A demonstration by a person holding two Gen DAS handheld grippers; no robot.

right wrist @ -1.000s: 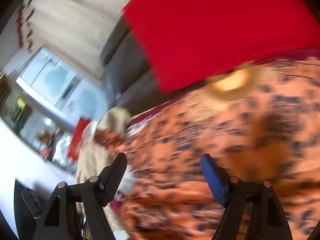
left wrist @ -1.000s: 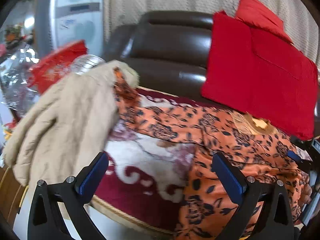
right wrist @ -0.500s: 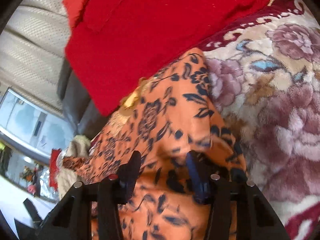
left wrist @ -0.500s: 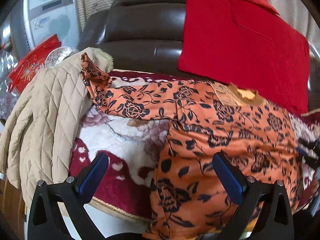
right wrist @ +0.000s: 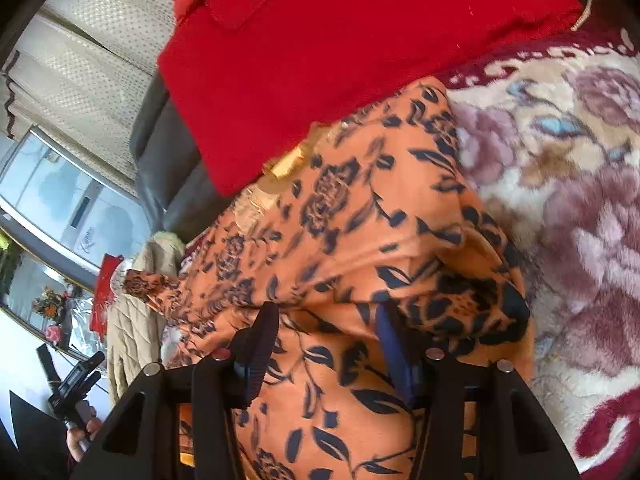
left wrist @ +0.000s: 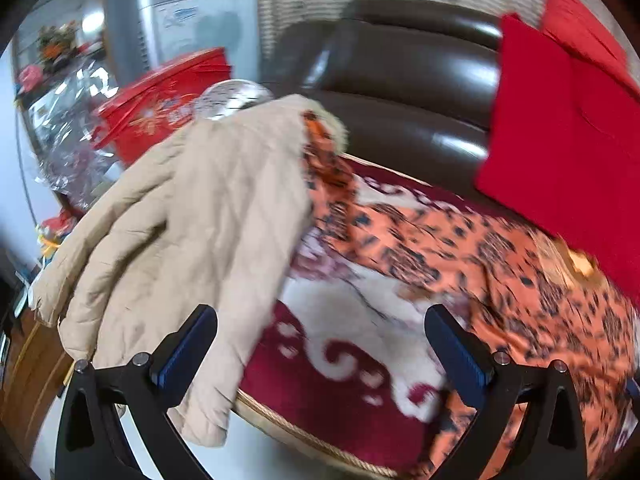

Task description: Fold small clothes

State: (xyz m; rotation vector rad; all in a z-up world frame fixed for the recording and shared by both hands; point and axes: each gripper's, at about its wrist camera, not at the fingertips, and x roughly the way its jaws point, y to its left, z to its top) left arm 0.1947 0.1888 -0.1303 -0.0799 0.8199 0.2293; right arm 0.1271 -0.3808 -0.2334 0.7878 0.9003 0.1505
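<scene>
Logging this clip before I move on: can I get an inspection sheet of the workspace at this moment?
Surface: floral plush blanket, maroon border, over a dark leather sofa.
Job's things: orange floral garment spread on the blanket, one sleeve reaching the beige quilted jacket.
Clutter: red cushions; red box.
Grippers: left gripper open, nothing between the jaws; right gripper has just been closing, orange fabric bunched between its fingers.
Cables: nothing seen.
Surroundings: curtain, white appliance.
</scene>
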